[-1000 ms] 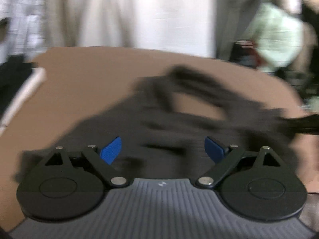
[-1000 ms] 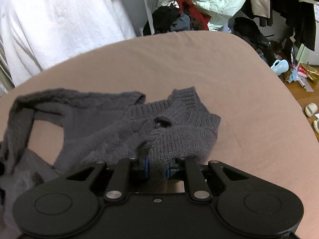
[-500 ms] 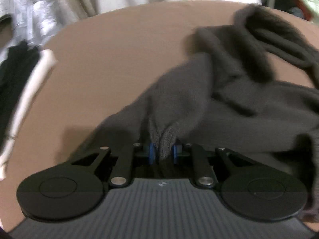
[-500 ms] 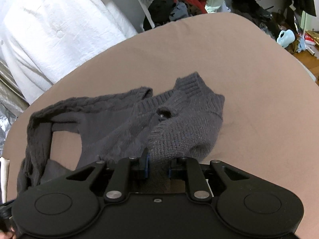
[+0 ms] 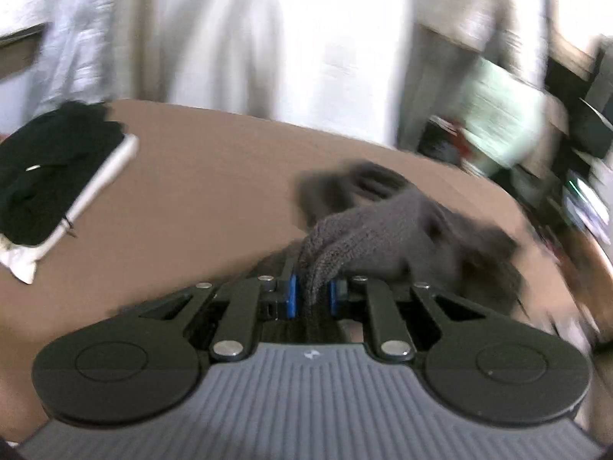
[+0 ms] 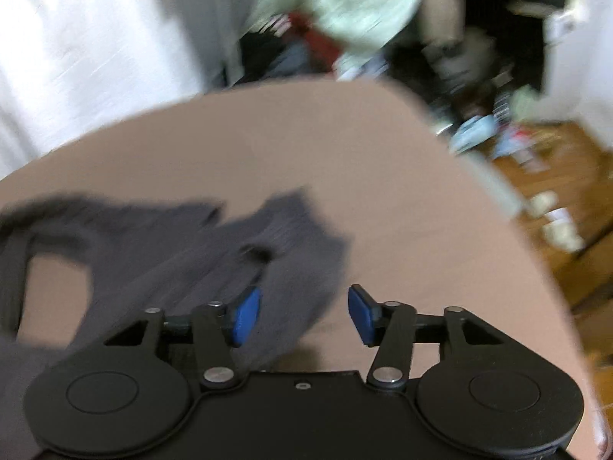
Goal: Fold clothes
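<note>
A dark grey knitted sweater [image 5: 387, 230] lies bunched on the brown table [image 5: 199, 191]. My left gripper [image 5: 311, 295] is shut on a fold of its knit, which rises from between the blue pads. In the right wrist view the sweater [image 6: 164, 253] spreads out flat to the left, blurred by motion. My right gripper [image 6: 304, 314] stands open just past the sweater's right edge, nothing between its fingers; its left pad [image 6: 245, 314] hangs over the fabric.
A folded stack of black and white clothes [image 5: 49, 180] sits at the table's left edge. A person in white stands behind the table [image 6: 383, 176]. Piled clothes [image 6: 345, 11] and clutter on a wooden floor [image 6: 555, 176] lie beyond the right edge.
My right gripper has opened and let go of the sweater. My left gripper closed on a fold of the sweater half a second ago and has since lifted it.
</note>
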Demonstrator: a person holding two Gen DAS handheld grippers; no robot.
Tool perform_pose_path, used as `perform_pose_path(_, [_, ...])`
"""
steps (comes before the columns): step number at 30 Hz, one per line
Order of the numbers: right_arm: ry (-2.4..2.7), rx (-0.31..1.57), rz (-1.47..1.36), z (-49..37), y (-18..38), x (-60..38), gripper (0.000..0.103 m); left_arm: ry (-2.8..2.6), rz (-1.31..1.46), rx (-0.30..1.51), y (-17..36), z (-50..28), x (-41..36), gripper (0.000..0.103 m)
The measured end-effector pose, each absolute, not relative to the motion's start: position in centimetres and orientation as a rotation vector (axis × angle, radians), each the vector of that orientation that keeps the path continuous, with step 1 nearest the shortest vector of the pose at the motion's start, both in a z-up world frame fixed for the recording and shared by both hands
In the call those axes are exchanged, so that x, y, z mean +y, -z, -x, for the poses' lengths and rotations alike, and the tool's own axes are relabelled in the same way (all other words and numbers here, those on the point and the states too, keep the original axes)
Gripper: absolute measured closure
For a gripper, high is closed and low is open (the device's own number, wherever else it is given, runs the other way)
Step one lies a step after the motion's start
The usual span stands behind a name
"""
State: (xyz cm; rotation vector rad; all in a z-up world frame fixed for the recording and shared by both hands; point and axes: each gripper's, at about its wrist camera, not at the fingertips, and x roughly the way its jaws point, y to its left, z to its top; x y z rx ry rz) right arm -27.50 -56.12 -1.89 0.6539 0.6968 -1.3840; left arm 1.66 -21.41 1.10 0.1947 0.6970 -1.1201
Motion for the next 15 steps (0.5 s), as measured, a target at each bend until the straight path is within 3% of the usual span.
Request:
perform_pose_path(4, [1.300, 0.574, -0.637, 27.7, -0.7, -54.3, 0.045, 1.191, -0.214, 0.842, -0.1, 1.6, -16.5, 0.088])
perform_pose_path(8, [0.814, 0.365, -0.948, 27.8, -1.4, -53.6, 0.044, 1.211, -0.237, 1.125, 4.2, 1.8, -13.5, 0.085])
perform_pose_path(11, [0.602, 0.381, -1.041, 25.3, -0.8, -53.5, 0.039, 1.138, -0.348, 1.201, 6.5, 2.4, -12.8, 0.082])
perform_pose_path(12, [0.594, 0.419, -1.025, 24.2, -0.6, -53.4, 0.036, 1.127, -0.339, 1.169, 6.1, 1.7, -12.8, 0.074])
perform_pose_path(15, [0.680, 0.586, -0.903, 21.0, 0.5, -53.0, 0.036, 1.095, -0.311, 1.071, 5.0, -0.2, -12.8, 0.039])
